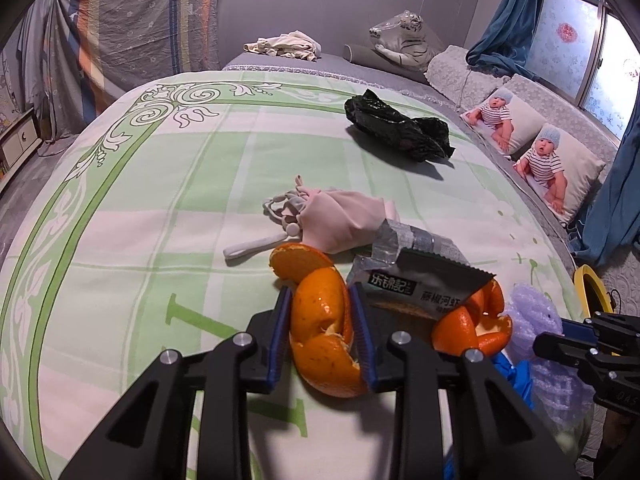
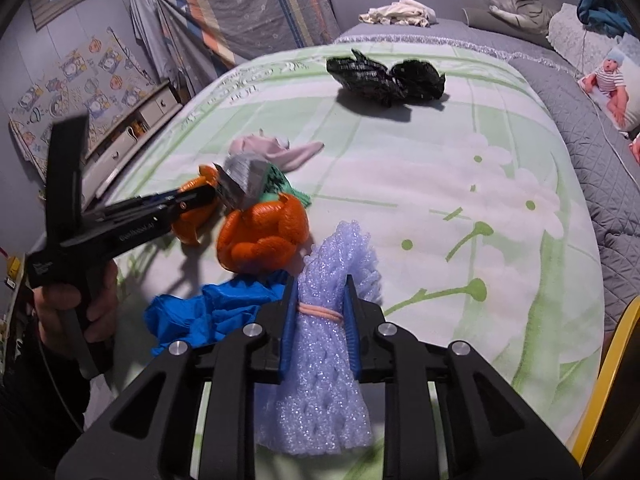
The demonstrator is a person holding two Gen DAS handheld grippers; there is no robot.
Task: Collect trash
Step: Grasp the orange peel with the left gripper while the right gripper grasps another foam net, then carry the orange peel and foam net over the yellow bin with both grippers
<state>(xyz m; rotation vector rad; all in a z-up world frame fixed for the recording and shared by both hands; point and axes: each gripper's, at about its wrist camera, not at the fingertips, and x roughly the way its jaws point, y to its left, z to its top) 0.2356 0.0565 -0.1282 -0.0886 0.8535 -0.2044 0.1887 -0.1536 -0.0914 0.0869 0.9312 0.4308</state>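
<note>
My left gripper (image 1: 322,312) is shut on a piece of orange peel (image 1: 324,340) on the green-patterned bedspread (image 1: 160,200). A second orange peel (image 1: 472,328) lies right of it under a torn snack wrapper (image 1: 424,284). My right gripper (image 2: 320,312) is shut on a lilac foam fruit net (image 2: 328,360) tied with a pink band. The left gripper (image 2: 200,196) also shows in the right wrist view, at the peel (image 2: 264,236). A blue crumpled bag (image 2: 212,312) lies beside the net. A black plastic bag (image 1: 400,128) lies farther up the bed.
A pink cloth pouch with a cord (image 1: 332,216) lies behind the peels. Pillows with a baby print (image 1: 556,164), a plush tiger (image 1: 404,40) and crumpled clothes (image 1: 284,46) line the far side. A yellow rim (image 2: 616,368) shows at the right edge.
</note>
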